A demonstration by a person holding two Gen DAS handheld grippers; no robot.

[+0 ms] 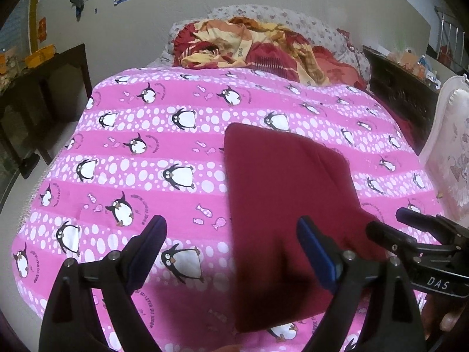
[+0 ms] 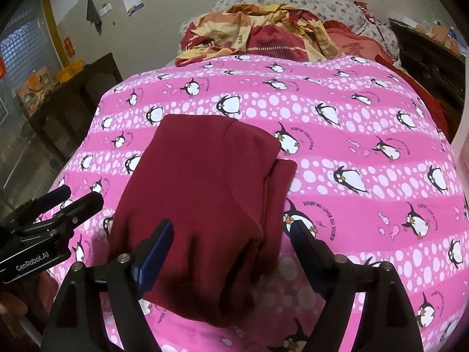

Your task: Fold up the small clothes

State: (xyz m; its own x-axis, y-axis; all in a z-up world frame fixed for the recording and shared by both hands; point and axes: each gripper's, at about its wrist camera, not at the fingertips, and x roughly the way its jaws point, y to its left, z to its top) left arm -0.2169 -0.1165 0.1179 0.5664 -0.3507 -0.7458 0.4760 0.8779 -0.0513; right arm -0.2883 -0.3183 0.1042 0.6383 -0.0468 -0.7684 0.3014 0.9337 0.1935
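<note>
Maroon garment lies folded flat on penguin bedspread; both grippers, left gripper and right gripper, are held near it, jaws released, likely for a final fold.

Bed with pink penguin-print cotton sheet carries a folded maroon fabric garment; crumpled red-and-yellow blanket at head.

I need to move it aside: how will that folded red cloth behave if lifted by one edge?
The red cloth looks soft and layered, so it would likely droop and unfold. It probably weighs little. Pushed across the pink bedspread, it may bunch rather than slide.
</note>
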